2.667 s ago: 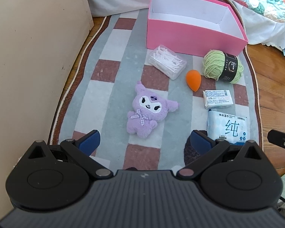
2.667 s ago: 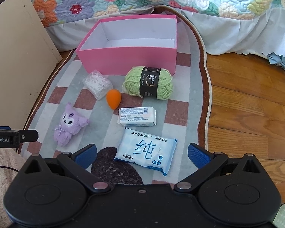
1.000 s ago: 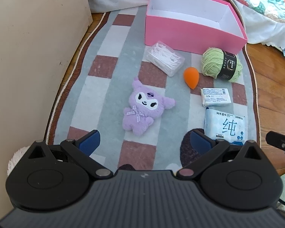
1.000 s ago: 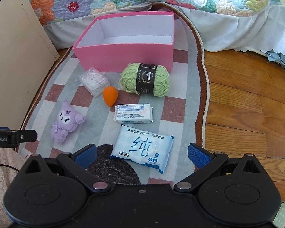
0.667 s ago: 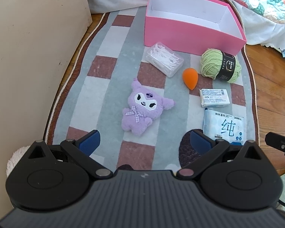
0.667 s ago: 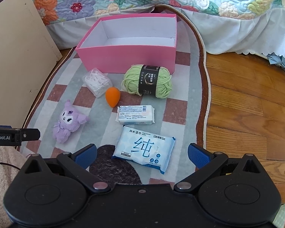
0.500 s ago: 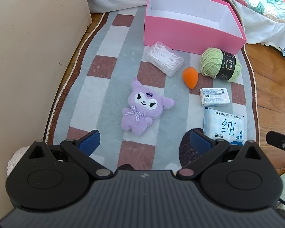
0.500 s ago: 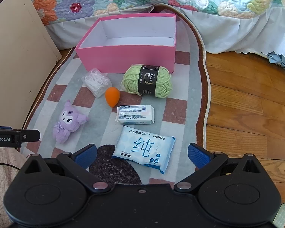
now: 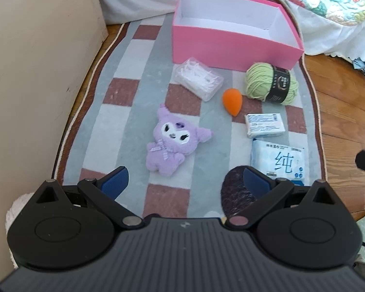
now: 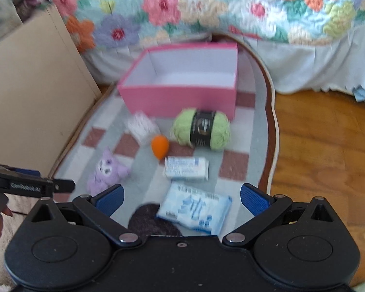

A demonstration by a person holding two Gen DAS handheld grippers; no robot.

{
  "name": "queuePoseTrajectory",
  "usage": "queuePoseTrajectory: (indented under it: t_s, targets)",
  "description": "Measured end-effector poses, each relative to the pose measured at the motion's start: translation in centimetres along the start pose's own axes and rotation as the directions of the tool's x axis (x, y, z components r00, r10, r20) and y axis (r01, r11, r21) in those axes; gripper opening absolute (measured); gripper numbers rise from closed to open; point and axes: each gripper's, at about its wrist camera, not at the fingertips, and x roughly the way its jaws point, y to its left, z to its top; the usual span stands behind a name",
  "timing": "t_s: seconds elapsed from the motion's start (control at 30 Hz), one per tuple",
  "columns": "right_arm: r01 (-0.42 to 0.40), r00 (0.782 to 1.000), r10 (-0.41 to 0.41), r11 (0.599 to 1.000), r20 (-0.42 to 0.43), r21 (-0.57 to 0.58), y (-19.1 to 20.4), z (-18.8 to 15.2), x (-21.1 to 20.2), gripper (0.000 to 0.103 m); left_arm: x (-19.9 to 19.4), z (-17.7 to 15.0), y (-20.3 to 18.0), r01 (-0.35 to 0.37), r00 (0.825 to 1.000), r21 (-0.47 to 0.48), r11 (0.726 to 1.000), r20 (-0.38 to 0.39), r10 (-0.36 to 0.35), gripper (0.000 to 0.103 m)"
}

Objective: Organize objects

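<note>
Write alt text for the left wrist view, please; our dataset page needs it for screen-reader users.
Seen from an open, empty left gripper, a checked rug holds an empty pink box at the far end. In front of it lie a clear box of floss picks, green yarn, an orange sponge, a purple plush toy and two white packets.

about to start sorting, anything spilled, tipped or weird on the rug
Nothing stands out. The pink box sits upright and empty; the plush toy, yarn, orange sponge and packets lie separately on the rug, none spilled or damaged.
</note>
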Motion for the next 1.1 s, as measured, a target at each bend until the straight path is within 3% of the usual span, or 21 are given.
queuePoseTrajectory:
  t_s: [0.17,0.33,0.5,0.63,0.8,0.9,1.03,1.1]
  targets:
    - [-0.034,0.997,0.039,0.997,0.070,-0.064,-1.6,-0.4,0.2,0.103,0.1,0.4,-1.0,0.042,0.997,-0.023,0.999,0.062,-0.041,0.102]
    - [-0.021,1.000,0.022,0.999,0.003,-0.028,-3.5,-0.8,2.4,0.103,1.0,1.0,-2.9,0.075,0.992,0.017,0.997,0.099,-0.076,0.100]
    - [-0.038,0.998,0.037,0.999,-0.057,-0.019,-4.2,-2.1,5.2,0.103,3.5,1.4,-4.9,0.114,0.991,0.075,0.991,0.067,-0.119,0.100]
    - [-0.055,0.995,0.051,0.997,-0.081,-0.046,-3.8,-3.1,6.8,0.100,6.0,1.4,-6.4,0.140,0.990,0.130,0.982,-0.019,-0.139,0.099]
    - [-0.050,0.994,0.043,0.997,-0.096,-0.064,-3.8,-4.2,8.6,0.095,8.3,1.6,-7.7,0.120,0.993,0.189,0.975,-0.021,-0.118,0.099]
    - [-0.075,0.993,0.071,0.997,-0.093,-0.035,-4.3,-4.9,9.8,0.091,9.6,1.5,-7.9,0.137,0.991,0.184,0.973,-0.022,-0.136,0.092]
    - [-0.089,0.989,0.096,0.994,-0.108,0.069,-5.4,-5.8,11.6,0.084,11.4,1.3,-8.1,0.157,0.988,0.148,0.976,-0.018,-0.156,0.074]
    - [-0.081,0.989,0.089,0.994,-0.117,0.072,-5.5,-6.2,12.0,0.084,12.3,1.0,-8.1,0.193,0.981,0.125,0.973,-0.027,-0.191,0.072]
